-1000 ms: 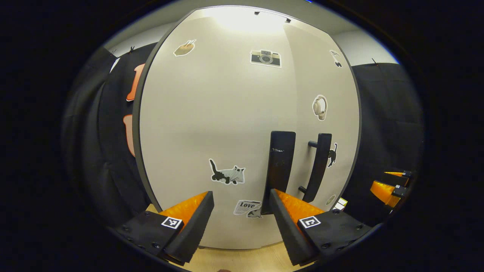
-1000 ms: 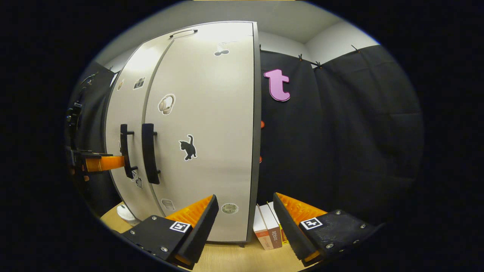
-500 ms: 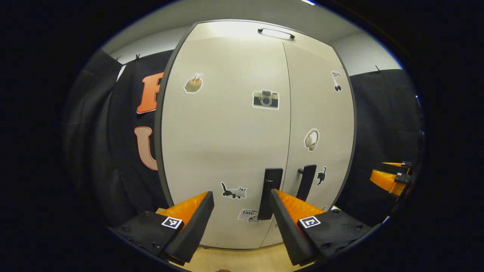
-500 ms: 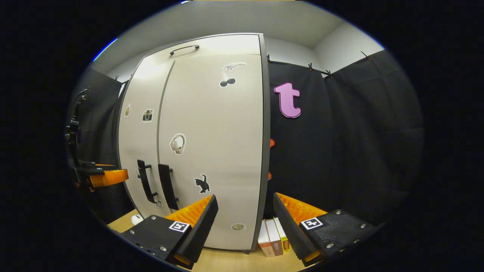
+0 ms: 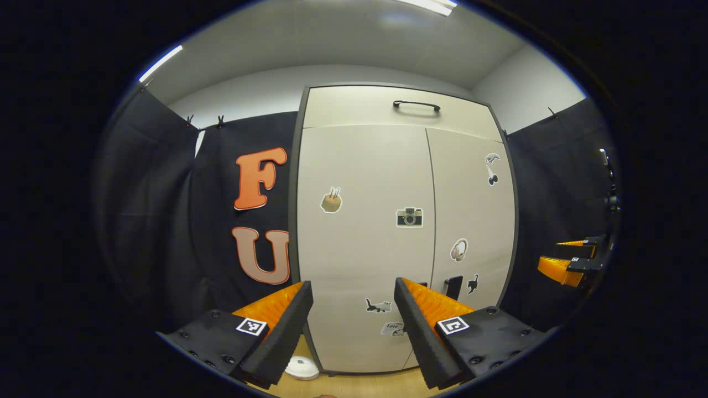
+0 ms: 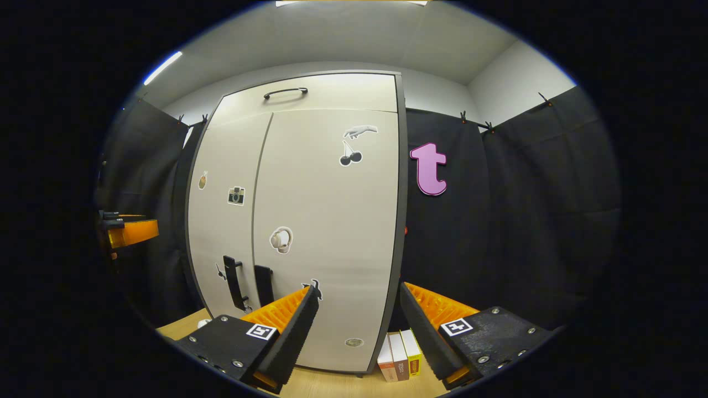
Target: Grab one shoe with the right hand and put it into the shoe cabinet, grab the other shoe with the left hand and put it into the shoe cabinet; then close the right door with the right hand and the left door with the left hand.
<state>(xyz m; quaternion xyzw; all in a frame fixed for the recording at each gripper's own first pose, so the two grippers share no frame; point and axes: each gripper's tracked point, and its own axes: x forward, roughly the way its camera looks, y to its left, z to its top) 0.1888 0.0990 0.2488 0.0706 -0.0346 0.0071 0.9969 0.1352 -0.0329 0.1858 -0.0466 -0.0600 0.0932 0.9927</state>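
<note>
The pale shoe cabinet (image 5: 365, 243) stands ahead with both doors shut flush; stickers dot its front. Its two dark vertical handles (image 6: 235, 282) sit low near the middle seam. My left gripper (image 5: 354, 318) is open, held back from the left door (image 5: 359, 260), with nothing between its fingers. My right gripper (image 6: 359, 326) is open too, in front of the right door (image 6: 332, 232) and the cabinet's right edge. The left gripper (image 6: 130, 232) shows at the far left of the right gripper view, the right gripper (image 5: 569, 262) at the far right of the left gripper view. The shoes are hidden.
The cabinet stands on a light wooden top (image 6: 343, 387). A few small books (image 6: 399, 354) stand against its right side. A small white round object (image 5: 301, 367) lies by its left foot. Black cloth walls close in left and right. A top drawer handle (image 5: 416, 104) sits above the doors.
Both grippers have drawn back from the cabinet, so it looks smaller and its top has come into sight. The left gripper has come away from the left door's handle. The doors stay shut.
</note>
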